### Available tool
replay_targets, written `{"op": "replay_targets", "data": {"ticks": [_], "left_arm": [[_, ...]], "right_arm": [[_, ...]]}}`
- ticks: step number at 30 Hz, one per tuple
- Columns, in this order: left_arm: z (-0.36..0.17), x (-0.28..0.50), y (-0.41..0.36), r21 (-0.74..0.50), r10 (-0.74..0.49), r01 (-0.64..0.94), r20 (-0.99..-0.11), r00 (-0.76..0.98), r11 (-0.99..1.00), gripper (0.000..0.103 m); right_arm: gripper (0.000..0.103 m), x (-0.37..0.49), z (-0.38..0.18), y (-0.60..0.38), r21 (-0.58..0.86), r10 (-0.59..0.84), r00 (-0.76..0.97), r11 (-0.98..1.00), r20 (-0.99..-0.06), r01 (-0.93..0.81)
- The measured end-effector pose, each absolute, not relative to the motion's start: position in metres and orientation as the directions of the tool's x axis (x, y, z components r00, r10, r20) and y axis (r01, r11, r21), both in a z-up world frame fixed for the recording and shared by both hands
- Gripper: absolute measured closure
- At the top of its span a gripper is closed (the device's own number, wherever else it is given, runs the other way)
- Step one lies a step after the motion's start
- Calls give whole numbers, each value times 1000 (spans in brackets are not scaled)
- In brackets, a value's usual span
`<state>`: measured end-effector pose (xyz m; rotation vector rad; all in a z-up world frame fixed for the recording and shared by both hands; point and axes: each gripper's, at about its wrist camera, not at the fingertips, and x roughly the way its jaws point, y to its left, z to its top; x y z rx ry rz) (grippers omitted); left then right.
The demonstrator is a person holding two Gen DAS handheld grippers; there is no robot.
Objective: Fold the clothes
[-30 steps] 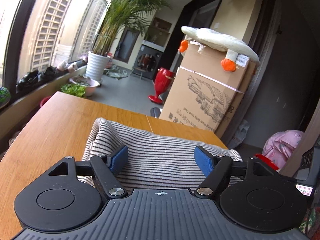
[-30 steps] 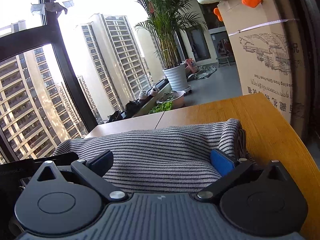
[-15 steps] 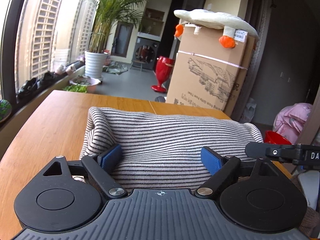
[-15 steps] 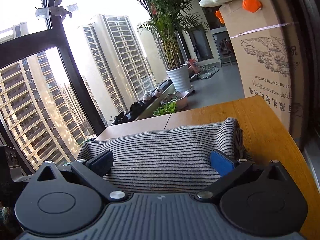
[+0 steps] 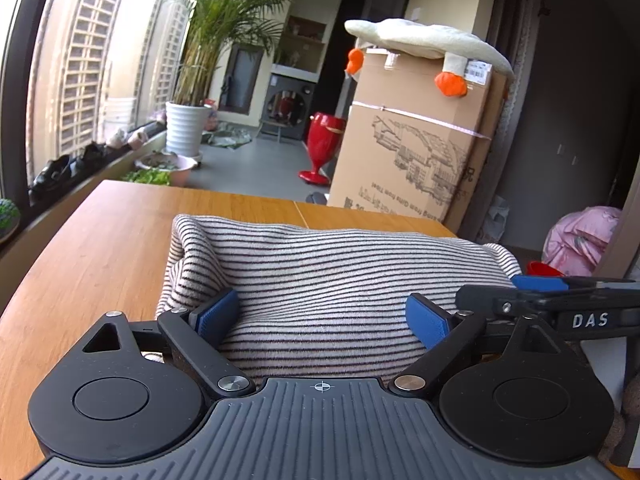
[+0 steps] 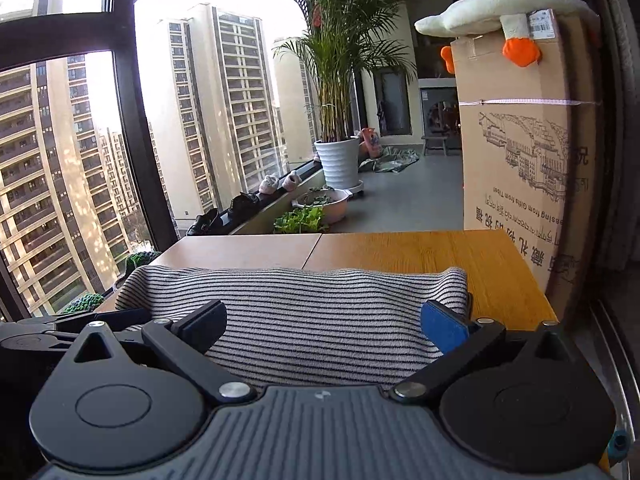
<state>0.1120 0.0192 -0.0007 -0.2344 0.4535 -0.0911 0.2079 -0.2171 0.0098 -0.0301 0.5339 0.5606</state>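
A cream garment (image 5: 320, 272) with thin black stripes lies in a thick folded bundle on the wooden table (image 5: 100, 248). My left gripper (image 5: 320, 316) is open, its blue pads (image 5: 216, 314) spread wide on either side of the bundle's near-left part. My right gripper (image 6: 324, 322) is also open, straddling the garment (image 6: 304, 300) near its right end. In the left wrist view the right gripper (image 5: 540, 284) shows at the bundle's right edge. The left gripper (image 6: 80, 320) shows as a dark shape at the left of the right wrist view.
A tall cardboard box (image 5: 412, 152) with a plush goose (image 5: 424, 40) on top stands just past the table's far right corner. A potted palm (image 6: 338, 160), a red stool (image 5: 320, 148) and a window ledge with shoes (image 6: 224, 216) lie beyond. A pink bag (image 5: 580, 236) sits right.
Both views have swung and drawn back slightly over the bundle. The right gripper has come into the left wrist view at the right. Both pairs of fingers stay spread.
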Motion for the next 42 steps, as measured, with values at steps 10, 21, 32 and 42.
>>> {"op": "replay_targets", "data": {"ticks": [10,21,32,42], "left_arm": [[1,111,21,-253,-150,43,-419,896,967,6],[2,139,38,-354,-183,21,-431,884,935,6],[-3,179,33,-235,-136,33,-435,890,971,5],[0,180,22,-177,-91,13,-442,893,984,4]], "right_arm": [[0,205,-9,-202,12,435,724,861,-534,-509],[0,214,-9,-209,43,470,711,847,-523,-529],[0,248,-9,-198,35,486,697,832,-528,-553],[0,237,-8,-210,47,452,758,871,-470,-490]]}}
